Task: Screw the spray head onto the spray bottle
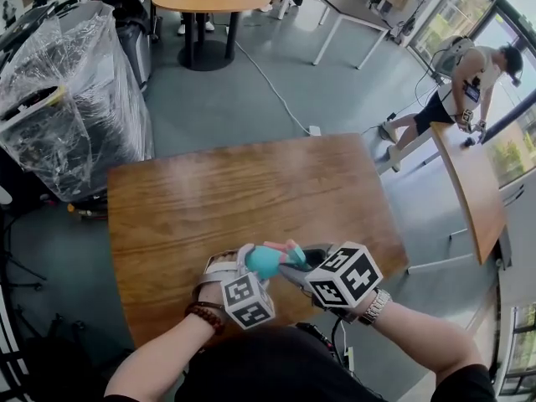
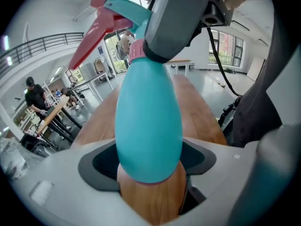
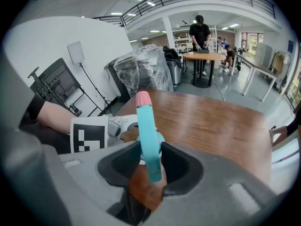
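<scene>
The left gripper (image 2: 150, 166) is closed on the fat lower body of the teal egg-shaped plastic spray bottle (image 2: 148, 121). Its 2 jaws stand wide only because the body is wide, and the dark pads press on both sides of it. I judge that this grip is there to stop the spray bottle from turning, so that only the top part can rotate. The right gripper (image 3: 151, 166) has its jaws at a narrower opening and clamps the teal plastic spray head (image 3: 148, 131) with its pink tip, taking it across the thin part, where 2 flat pads can give a firm twist. In the left gripper view the spray head sits on top of the bottle's neck, the pink collar (image 2: 136, 51) meets the teal body, and the long pink trigger (image 2: 91, 36) points away to the upper left. So the 2 parts are already joined in one line, but I cannot tell how far the thread is turned in. In the head view both tools meet close to the person's body, above the near edge of the brown wooden table (image 1: 251, 182), and the bottle does not seem to rest on the wood. Probably it is held in the air so that both wrists are free to roll. The step in hand seems to be the screwing itself. The risk is a crooked collar that catches the thread wrongly.
</scene>
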Tool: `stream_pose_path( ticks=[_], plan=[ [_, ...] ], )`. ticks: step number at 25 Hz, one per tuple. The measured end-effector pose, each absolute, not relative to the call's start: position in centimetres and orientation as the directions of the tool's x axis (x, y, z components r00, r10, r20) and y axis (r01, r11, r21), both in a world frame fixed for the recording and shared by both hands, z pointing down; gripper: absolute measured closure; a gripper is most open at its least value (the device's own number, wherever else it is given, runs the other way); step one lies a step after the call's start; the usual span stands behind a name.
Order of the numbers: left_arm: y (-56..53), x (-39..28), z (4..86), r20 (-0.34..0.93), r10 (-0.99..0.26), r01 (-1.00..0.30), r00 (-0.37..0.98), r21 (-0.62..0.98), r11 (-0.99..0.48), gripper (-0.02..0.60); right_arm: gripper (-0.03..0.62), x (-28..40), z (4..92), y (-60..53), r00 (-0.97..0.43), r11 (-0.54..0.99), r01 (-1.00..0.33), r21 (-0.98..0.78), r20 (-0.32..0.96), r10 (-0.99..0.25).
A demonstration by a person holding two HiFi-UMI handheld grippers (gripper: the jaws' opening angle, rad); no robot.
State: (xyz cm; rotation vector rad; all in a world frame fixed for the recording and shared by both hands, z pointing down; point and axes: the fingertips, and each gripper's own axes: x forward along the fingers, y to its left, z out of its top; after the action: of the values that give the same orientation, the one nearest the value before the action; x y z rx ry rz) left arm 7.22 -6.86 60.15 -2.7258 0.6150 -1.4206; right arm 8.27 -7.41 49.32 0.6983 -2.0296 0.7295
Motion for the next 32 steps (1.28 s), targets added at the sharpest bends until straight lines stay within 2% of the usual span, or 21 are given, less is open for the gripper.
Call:
stream_pose_path(
  ticks=[4,8,13,22,32],
  plan=[
    [-8.4,7.2,60.4,0.755,-0.353,-0.388,0.553,-0.142,-0.911,0.175,0.385,9.3,47.9,-8.7,-0.485,0.705,-0.694,-0.143,0.818,-0.311],
    [-11.1,6.4,61.6,0.716,-0.363,-0.462,0.596,-0.064,-0.885,0.172,0.382,11.5,46.1,-10.0,-0.483,0.672,-0.734,-0.096,0.769,-0.418],
    [-14.9,5.5,63.6,0.675,-0.405,-0.543,0.617,-0.007,-0.839,0.172,0.384,14.1,45.5,-10.0,-0.473,0.64,-0.765,-0.069,0.735,-0.486],
    [-19.8,6.0,65.5,0.616,-0.512,-0.65,0.599,0.0,-0.76,0.17,0.39,17.2,47.2,-8.7,-0.446,0.623,-0.782,-0.034,0.728,-0.52],
    [-20.0,6.4,67.0,0.612,-0.542,-0.683,0.576,-0.004,-0.731,0.16,0.404,18.6,48.6,-8.3,-0.474,0.629,-0.775,-0.066,0.719,-0.509]
  ],
)
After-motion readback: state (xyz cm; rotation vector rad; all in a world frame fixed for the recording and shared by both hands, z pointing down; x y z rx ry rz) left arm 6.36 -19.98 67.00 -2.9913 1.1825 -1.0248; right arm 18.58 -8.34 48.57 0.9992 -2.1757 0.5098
